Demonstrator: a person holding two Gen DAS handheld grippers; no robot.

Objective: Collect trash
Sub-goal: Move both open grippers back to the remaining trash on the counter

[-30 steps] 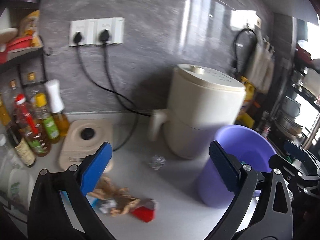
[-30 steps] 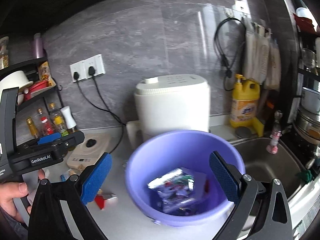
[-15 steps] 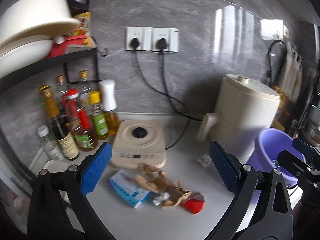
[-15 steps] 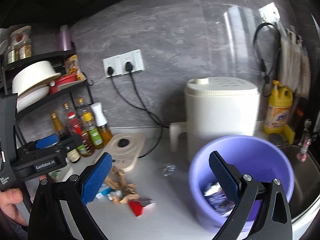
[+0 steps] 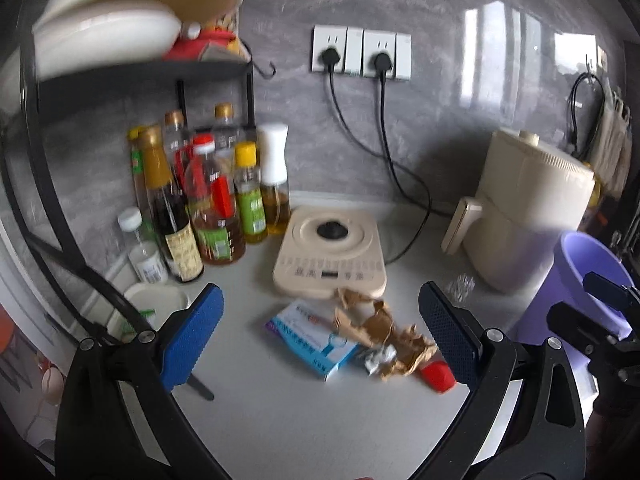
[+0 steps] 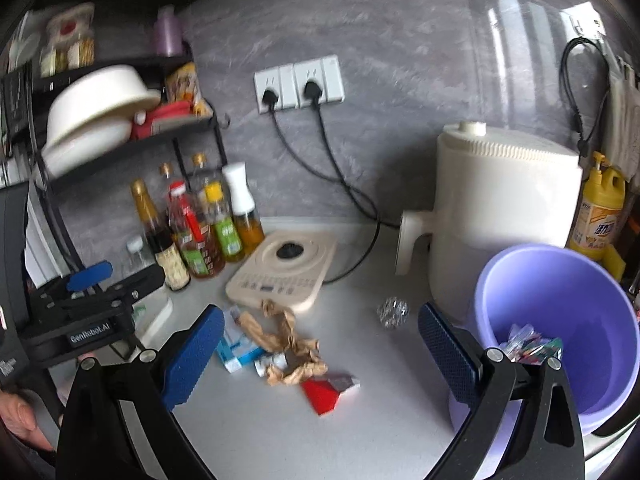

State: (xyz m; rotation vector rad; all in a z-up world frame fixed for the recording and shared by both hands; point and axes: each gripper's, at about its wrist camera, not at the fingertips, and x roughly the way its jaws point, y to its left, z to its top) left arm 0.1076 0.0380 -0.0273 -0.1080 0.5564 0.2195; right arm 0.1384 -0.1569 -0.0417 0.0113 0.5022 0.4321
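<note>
the left gripper point(image 5: 320, 336) hangs above the grey countertop point(image 5: 304, 416) with its blue-padded jaws spread wide and nothing between them. framed in the gap lies the trash: a blue and white carton point(image 5: 310, 338) lying flat, crumpled brown paper point(image 5: 380, 328) partly over it, a small silvery wrapper point(image 5: 376, 360) at the paper's near edge, and a red scrap point(image 5: 438, 376) just to the right, close to the right-hand pad. a ball of clear crinkled plastic point(image 5: 460, 286) sits apart from the pile, near the foot of the cream air fryer point(image 5: 528, 216).

the right gripper point(image 6: 320, 356) is likewise wide apart and empty, held over the same counter. from its camera the brown paper point(image 6: 288, 344) and the carton point(image 6: 236, 352) lie just in front of the cream induction cooker point(image 6: 284, 268), the red scrap point(image 6: 324, 396) nearest the lens, and the plastic ball point(image 6: 392, 312) sits between the cooker and the purple bucket point(image 6: 560, 304). the bucket stands at the right beside the air fryer point(image 6: 504, 196), with colourful wrappers point(image 6: 528, 344) already in its bottom. a cluster of oil and sauce bottles point(image 6: 192, 232) stands under a black shelf rack point(image 6: 120, 136) at the left, and a yellow detergent bottle point(image 6: 600, 208) stands behind the bucket. part of a hand point(image 6: 16, 416) shows at the lower left edge.
</note>
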